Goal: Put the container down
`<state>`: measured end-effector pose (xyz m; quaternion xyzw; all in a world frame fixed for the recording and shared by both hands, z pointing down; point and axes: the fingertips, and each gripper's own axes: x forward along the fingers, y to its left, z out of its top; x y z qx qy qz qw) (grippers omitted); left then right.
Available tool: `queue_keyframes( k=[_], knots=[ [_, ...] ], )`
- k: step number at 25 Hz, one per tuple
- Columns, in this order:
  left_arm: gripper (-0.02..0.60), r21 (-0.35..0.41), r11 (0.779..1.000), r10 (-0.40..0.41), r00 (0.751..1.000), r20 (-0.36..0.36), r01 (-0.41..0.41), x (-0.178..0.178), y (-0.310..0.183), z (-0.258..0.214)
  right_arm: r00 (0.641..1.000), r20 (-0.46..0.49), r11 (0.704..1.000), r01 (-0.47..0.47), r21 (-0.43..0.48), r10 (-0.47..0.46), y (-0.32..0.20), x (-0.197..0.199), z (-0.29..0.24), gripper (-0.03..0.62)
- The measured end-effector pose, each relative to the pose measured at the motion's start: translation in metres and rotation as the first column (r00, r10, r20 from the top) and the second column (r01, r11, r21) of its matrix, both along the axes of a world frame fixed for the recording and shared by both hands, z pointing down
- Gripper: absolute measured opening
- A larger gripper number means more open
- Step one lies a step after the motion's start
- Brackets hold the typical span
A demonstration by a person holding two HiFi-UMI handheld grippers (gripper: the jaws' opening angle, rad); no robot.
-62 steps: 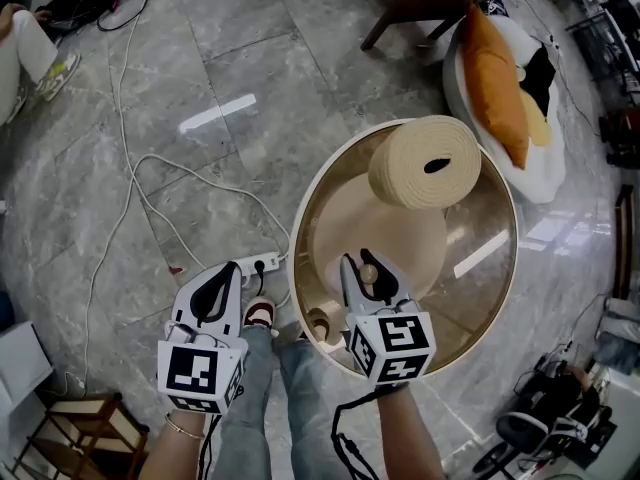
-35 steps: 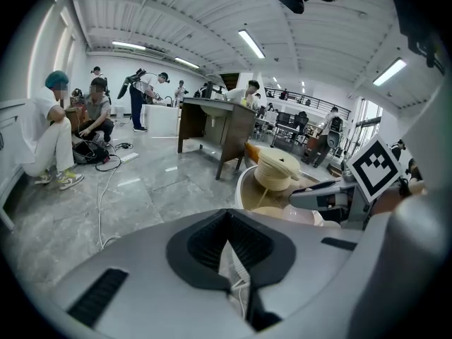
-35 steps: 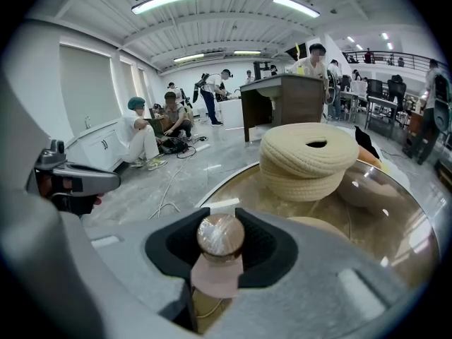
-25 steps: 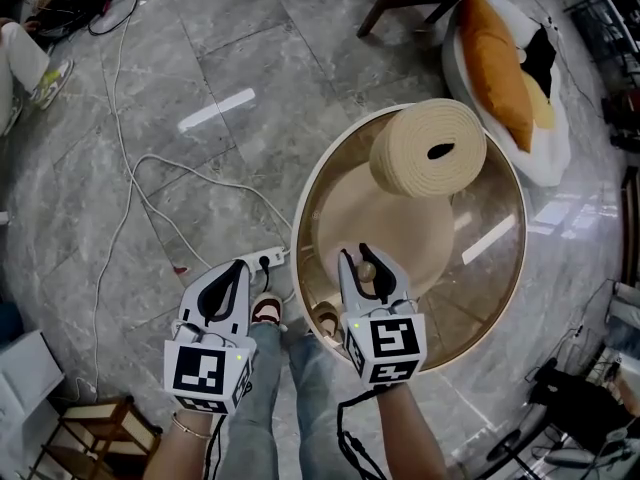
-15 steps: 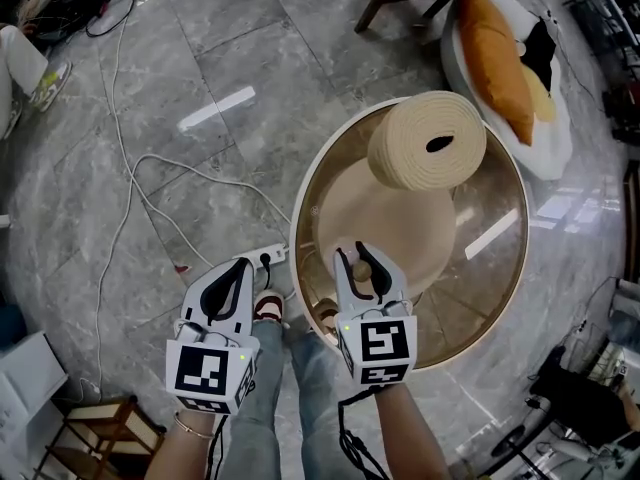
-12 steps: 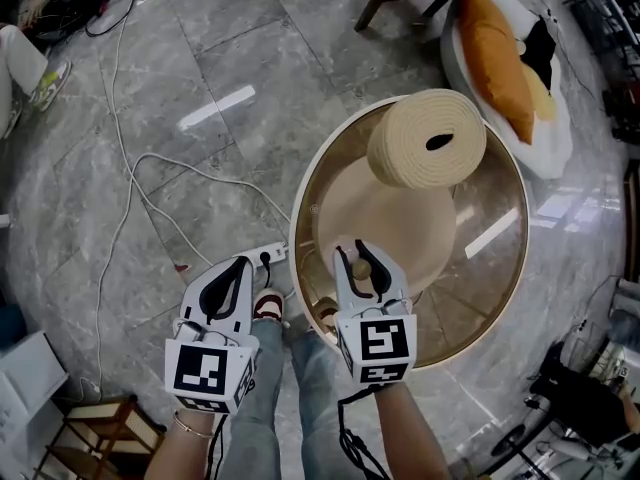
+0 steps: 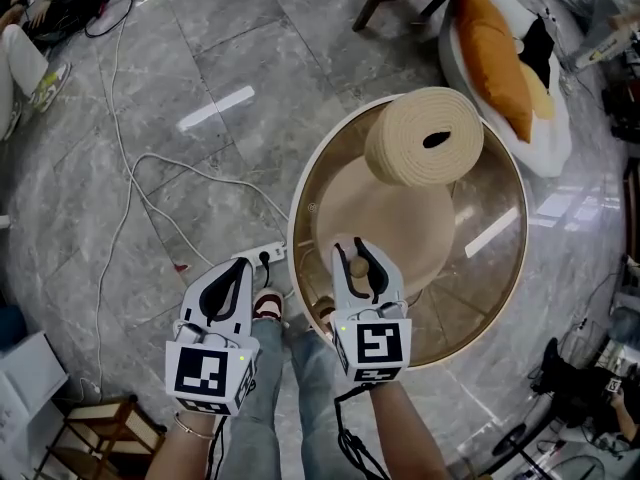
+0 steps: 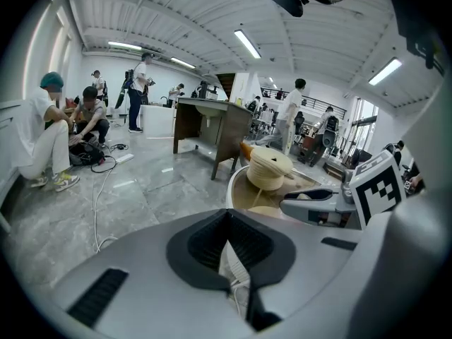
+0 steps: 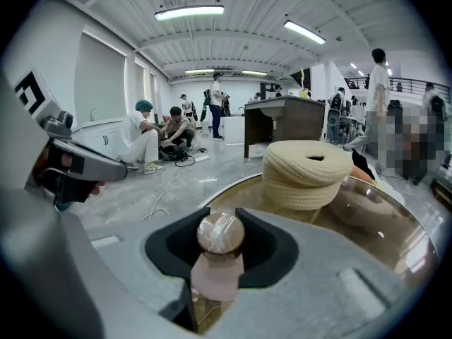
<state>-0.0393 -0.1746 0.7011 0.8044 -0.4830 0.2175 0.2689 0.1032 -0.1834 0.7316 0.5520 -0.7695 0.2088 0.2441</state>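
A small pink container (image 9: 216,274) with a round brown cap (image 9: 220,233) sits upright between the jaws of my right gripper (image 9: 220,224), which is shut on it. In the head view that right gripper (image 7: 355,258) holds the container (image 7: 357,266) over the near left part of a round glass table (image 7: 500,298) with a white rim. A thick cream rope coil (image 7: 425,136) stands on the table's far side. My left gripper (image 7: 228,283) hangs left of the table over the floor. Its jaws are shut with nothing in them, as the left gripper (image 8: 227,249) view also shows.
A white power strip (image 7: 262,260) and its cable lie on the grey stone floor just left of the table. An orange cushion (image 7: 497,63) rests on a white seat behind the table. A wooden stool (image 7: 85,428) stands at the lower left. People sit on the floor (image 8: 49,140) farther off.
The right gripper with the container has drifted slightly left, nearer the table's rim. The grip is unchanged, and the left gripper has hardly moved.
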Motion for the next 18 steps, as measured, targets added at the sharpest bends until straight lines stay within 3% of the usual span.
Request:
queue_keyframes(
  k=[18],
  knots=[
    [-0.008, -0.001, 1.0, 0.002, 1.0, -0.025, -0.002, 0.009, -0.002, -0.008, 0.999, 0.038, 1.0, -0.015, 0.007, 0.015, 0.006, 0.002, -0.009, 0.144]
  ],
)
